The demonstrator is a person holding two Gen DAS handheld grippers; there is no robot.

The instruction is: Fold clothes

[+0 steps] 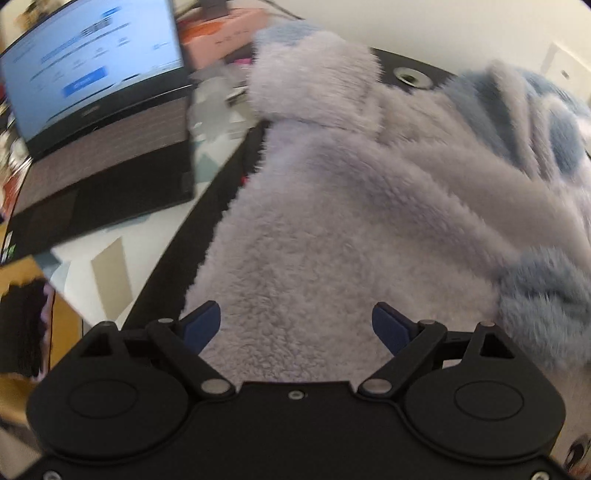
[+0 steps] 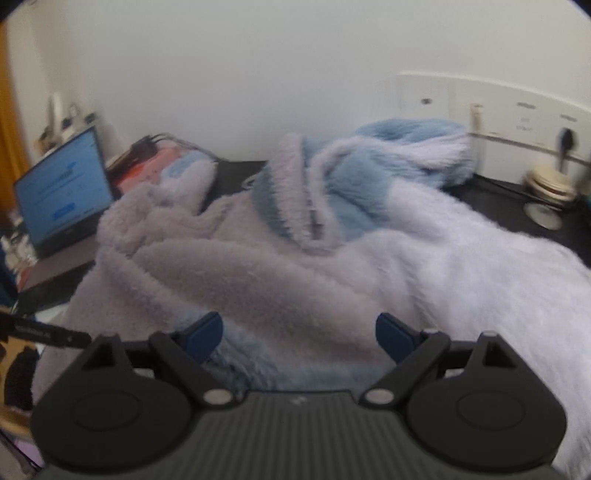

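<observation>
A fluffy pale lilac garment with blue trim (image 1: 351, 206) lies crumpled on a black table (image 1: 436, 74). My left gripper (image 1: 295, 325) hovers above its near part, jaws wide apart, nothing between the blue pads. One sleeve end (image 1: 310, 74) sticks up at the far side. In the right wrist view the same garment (image 2: 295, 266) fills the middle, its blue hood or collar (image 2: 332, 192) bunched at the back. My right gripper (image 2: 299, 338) stands open over the near folds, holding nothing.
An open laptop (image 1: 96, 103) with a lit screen sits left of the garment, also visible as the laptop (image 2: 62, 192) in the right wrist view. A pink box (image 1: 221, 33) lies behind it. Wall sockets (image 2: 517, 110) and a stack of discs (image 2: 550, 184) are at the back right.
</observation>
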